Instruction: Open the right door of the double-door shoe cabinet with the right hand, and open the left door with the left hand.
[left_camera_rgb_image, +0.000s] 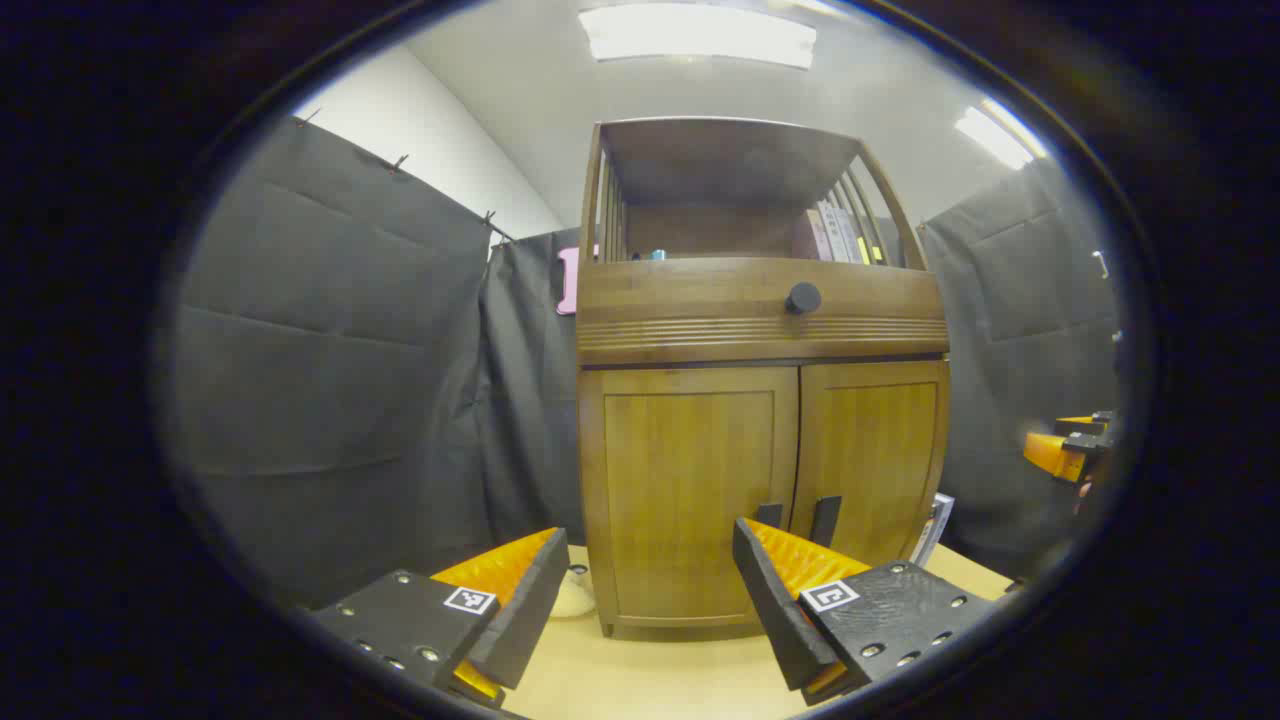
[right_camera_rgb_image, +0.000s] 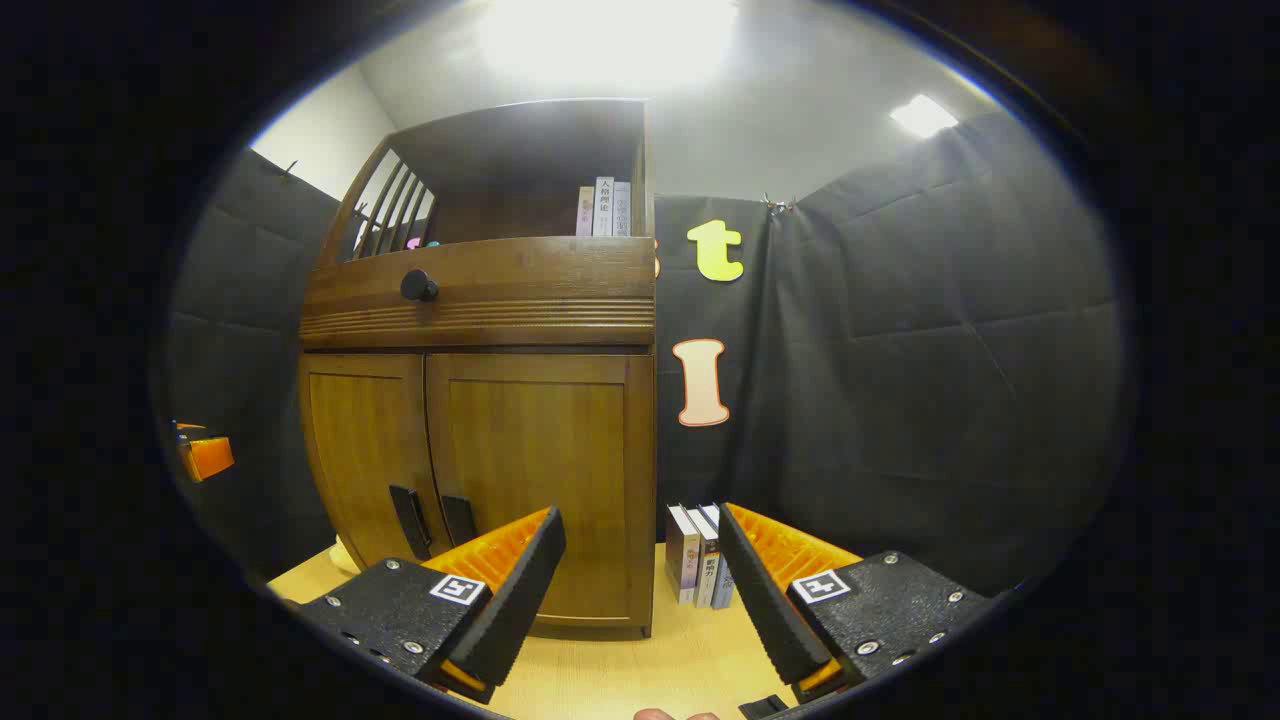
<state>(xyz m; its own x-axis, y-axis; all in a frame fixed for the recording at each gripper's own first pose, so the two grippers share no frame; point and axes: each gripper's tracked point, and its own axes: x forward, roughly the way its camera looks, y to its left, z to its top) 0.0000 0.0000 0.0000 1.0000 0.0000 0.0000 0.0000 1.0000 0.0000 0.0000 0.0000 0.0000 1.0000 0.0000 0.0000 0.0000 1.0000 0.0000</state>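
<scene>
While both doors (left_camera_rgb_image: 690, 490) (right_camera_rgb_image: 540, 480) are closed, the left gripper (left_camera_rgb_image: 650, 590) is wide open, holding nothing. The right gripper (right_camera_rgb_image: 640, 580) is also wide open and empty, with the cabinet (right_camera_rgb_image: 480, 400) ahead to its left.

The shoe cabinet (left_camera_rgb_image: 760, 400) looks made of wood with a warm brown varnish; its grain runs vertically on the left door (left_camera_rgb_image: 690, 490) and the right door (right_camera_rgb_image: 535, 480), and the surface has a soft sheen. The drawer front (right_camera_rgb_image: 480, 290) carries fine carved grooves and a round knob (left_camera_rgb_image: 803, 297) that looks matt, maybe plastic. The door handles (right_camera_rgb_image: 432, 520) are dark and smooth. The table (right_camera_rgb_image: 620, 670) is pale wood-look laminate, smooth. The booth's wall (right_camera_rgb_image: 900, 380) is matt cloth with creases. The books (right_camera_rgb_image: 697, 555) near the cabinet have slightly glossy paper covers.
</scene>
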